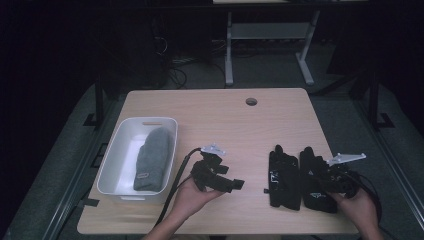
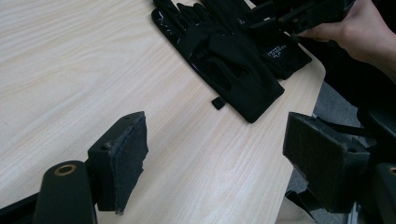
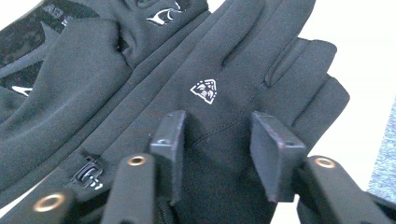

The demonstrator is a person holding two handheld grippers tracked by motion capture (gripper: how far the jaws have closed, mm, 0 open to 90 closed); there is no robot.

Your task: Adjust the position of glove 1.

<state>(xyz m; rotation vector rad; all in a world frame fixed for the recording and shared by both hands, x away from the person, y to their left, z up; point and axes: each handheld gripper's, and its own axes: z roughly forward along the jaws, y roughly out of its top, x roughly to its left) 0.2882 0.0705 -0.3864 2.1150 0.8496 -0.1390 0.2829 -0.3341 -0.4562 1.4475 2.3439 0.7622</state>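
1. Two black gloves (image 1: 300, 178) are laid side by side on the worktop (image 1: 225, 125), near its right edge.
2. The right gripper (image 3: 217, 154) is set half-closed over one glove, probably touching fabric, not yet pinched.
3. The left gripper (image 2: 215, 154) is held wide open, nothing gripped.

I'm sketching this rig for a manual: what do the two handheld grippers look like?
Both are black. The left gripper and right gripper each carry a grey three-cornered plate on top and trail a black cable. Each has two arms with brass-ringed holes, ending in blocky dark pads. The forearms are bare.
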